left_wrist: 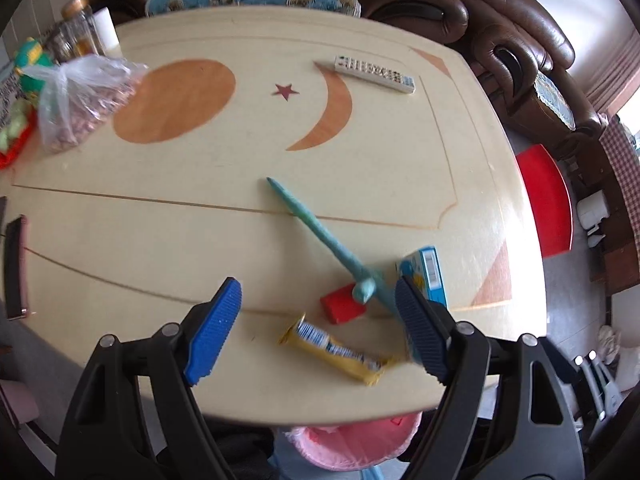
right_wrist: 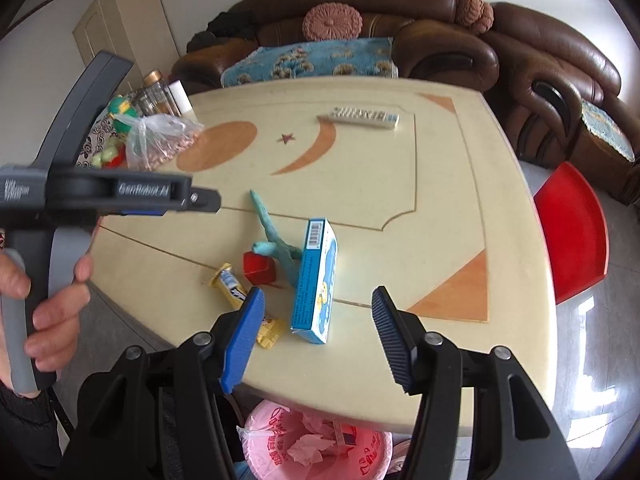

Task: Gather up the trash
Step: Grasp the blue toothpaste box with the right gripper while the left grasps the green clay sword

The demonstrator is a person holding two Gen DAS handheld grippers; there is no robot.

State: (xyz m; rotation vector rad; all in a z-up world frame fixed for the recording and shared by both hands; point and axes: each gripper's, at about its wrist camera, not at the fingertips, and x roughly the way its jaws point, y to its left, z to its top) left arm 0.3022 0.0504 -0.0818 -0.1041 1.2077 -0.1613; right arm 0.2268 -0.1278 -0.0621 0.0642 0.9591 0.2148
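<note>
On the cream table (left_wrist: 160, 240) lie a yellow snack wrapper (left_wrist: 340, 350) (right_wrist: 236, 288), a small red box (left_wrist: 343, 307) (right_wrist: 260, 267), a twisted teal wrapper (left_wrist: 320, 232) (right_wrist: 276, 240) and a blue carton (left_wrist: 426, 276) (right_wrist: 318, 280). My left gripper (left_wrist: 316, 332) is open and empty, just above the yellow wrapper. My right gripper (right_wrist: 316, 336) is open and empty, over the near end of the blue carton. A pink-lined trash bin (right_wrist: 316, 444) (left_wrist: 360, 444) with crumpled paper stands below the table's near edge.
A white remote (left_wrist: 376, 74) (right_wrist: 364, 117) lies at the far side. A plastic bag of nuts (left_wrist: 80, 104) (right_wrist: 160, 140), jars (left_wrist: 78, 32) and toys crowd the far left. A phone (left_wrist: 16, 268) lies at the left edge. A red stool (right_wrist: 576, 232) and brown sofa (right_wrist: 520, 60) stand beyond.
</note>
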